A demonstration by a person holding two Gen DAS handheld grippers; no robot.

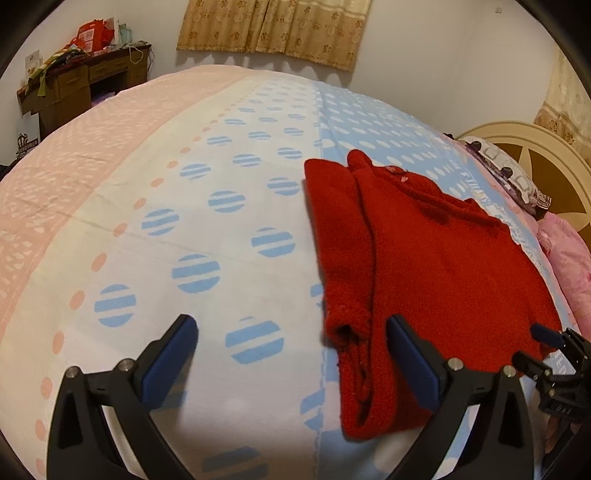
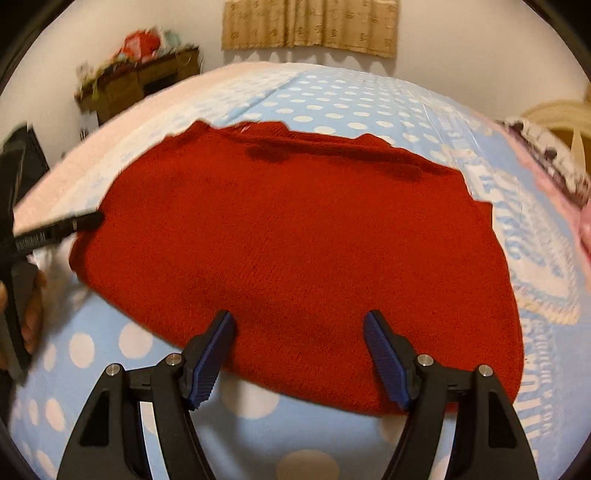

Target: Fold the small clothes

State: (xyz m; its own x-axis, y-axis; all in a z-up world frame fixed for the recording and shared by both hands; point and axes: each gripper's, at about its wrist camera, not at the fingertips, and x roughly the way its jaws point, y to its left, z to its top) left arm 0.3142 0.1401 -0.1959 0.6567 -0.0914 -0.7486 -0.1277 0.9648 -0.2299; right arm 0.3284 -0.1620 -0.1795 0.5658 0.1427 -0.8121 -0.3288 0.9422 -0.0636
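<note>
Red sweater (image 2: 295, 240): flat on the bed (image 1: 184, 221), long axis crosswise, directly ahead of the right hand-held gripper (image 2: 299, 325), nearer; left hand-held gripper (image 1: 291, 332) at its side edge. Both spread, empty.

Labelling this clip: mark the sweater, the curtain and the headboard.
sweater (image 2: 295, 240): right wrist view, middle of the red knit.
curtain (image 1: 273, 26): left wrist view, middle of the patterned cloth.
headboard (image 1: 532, 147): left wrist view, cream upper rim.
</note>
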